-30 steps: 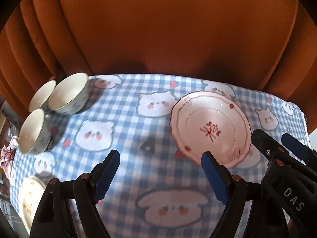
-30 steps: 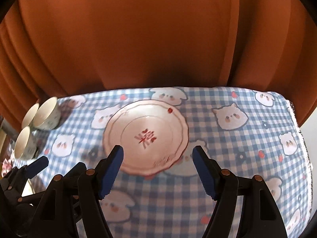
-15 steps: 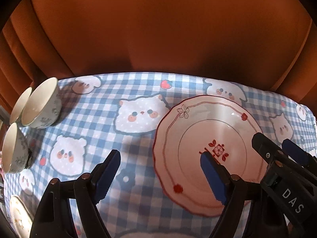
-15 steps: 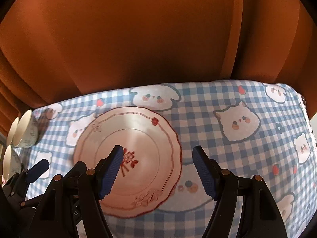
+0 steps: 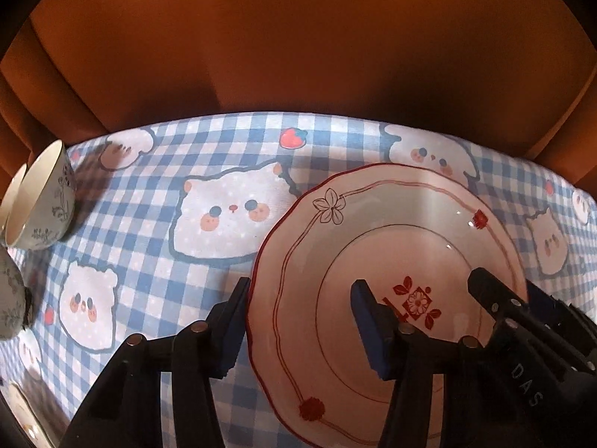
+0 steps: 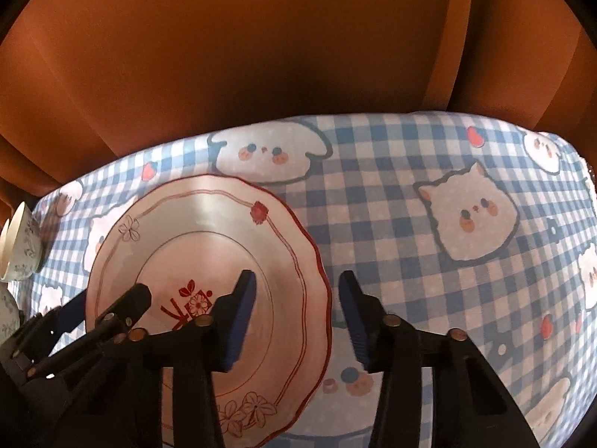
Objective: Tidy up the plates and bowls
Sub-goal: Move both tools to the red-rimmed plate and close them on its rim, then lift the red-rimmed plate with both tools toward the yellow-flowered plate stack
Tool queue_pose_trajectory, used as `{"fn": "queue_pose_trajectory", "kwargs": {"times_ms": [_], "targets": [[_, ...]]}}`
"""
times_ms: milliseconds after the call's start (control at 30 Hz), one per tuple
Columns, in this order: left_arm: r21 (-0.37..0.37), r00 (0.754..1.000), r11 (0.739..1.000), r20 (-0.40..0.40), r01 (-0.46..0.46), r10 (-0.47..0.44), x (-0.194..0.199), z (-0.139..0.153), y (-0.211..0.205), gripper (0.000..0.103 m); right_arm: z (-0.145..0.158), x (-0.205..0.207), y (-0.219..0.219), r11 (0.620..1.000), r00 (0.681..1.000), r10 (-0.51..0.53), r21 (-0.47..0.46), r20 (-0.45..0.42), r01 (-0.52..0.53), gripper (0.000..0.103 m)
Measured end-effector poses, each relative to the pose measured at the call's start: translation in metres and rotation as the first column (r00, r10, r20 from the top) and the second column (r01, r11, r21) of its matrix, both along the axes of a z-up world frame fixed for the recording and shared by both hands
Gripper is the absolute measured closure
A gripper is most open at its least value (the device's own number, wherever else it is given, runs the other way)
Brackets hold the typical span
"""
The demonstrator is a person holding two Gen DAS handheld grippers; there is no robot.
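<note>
Straddling opposite edges of the round white ceramic plate with the wavy red rim, both grippers have their jaws closing, and neither pair of blue pads presses on the plate's rim. The left gripper has the plate's left edge between its jaws: one pad sits outside the rim over the cloth, the other over the plate's well beside the red flower motif. The right gripper has the plate's right edge between its jaws in the same way, one pad over the well, the other outside over the cloth. Neither has hold of anything.

That plate lies flat on the blue-and-white checked tablecloth printed with cartoon animal faces, near its middle. Well to the left of the plate, at the cloth's edge, stand small white porcelain bowls with grey-blue floral decoration, crowded close together. Behind the plate, beyond the cloth's far edge, hangs an orange-brown curtain.
</note>
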State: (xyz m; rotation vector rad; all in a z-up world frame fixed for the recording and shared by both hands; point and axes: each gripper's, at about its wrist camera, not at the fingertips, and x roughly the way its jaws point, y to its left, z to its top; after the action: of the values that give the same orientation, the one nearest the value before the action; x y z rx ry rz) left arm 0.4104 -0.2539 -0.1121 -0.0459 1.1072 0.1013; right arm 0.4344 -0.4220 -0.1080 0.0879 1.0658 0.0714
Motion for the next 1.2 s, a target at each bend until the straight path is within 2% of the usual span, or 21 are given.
{"fn": "queue_pose_trajectory", "kwargs": {"times_ms": [233, 467, 667, 1033, 1200], "targets": [[0.018, 1.0, 1.0, -0.011, 0.011, -0.01, -0.001, -0.001, -0.003, 0.048, -0.003, 0.0, 0.012, 1.0, 1.0, 0.008, -0.013, -0.01, -0.008, 0.061], [0.009, 0.999, 1.0, -0.048, 0.024, -0.023, -0.031, 0.0, 0.0, 0.048, -0.001, -0.023, 0.015, 1.0, 0.999, 0.004, -0.015, -0.04, -0.005, 0.061], [0.015, 0.996, 0.999, -0.081, 0.041, -0.04, -0.068, 0.003, -0.001, 0.048, 0.0, -0.063, 0.018, 1.0, 0.997, -0.002, -0.019, -0.075, 0.0, 0.061], [0.005, 0.99, 1.0, -0.139, 0.004, -0.004, -0.143, 0.007, -0.002, 0.048, 0.002, -0.145, 0.022, 1.0, 0.992, 0.013, -0.004, -0.129, -0.014, 0.061], [0.042, 0.992, 0.999, -0.127, 0.007, -0.002, -0.162, 0.008, -0.002, 0.049, -0.004, -0.175, 0.028, 0.999, 0.987, 0.041, -0.008, -0.157, -0.043, 0.061]]}}
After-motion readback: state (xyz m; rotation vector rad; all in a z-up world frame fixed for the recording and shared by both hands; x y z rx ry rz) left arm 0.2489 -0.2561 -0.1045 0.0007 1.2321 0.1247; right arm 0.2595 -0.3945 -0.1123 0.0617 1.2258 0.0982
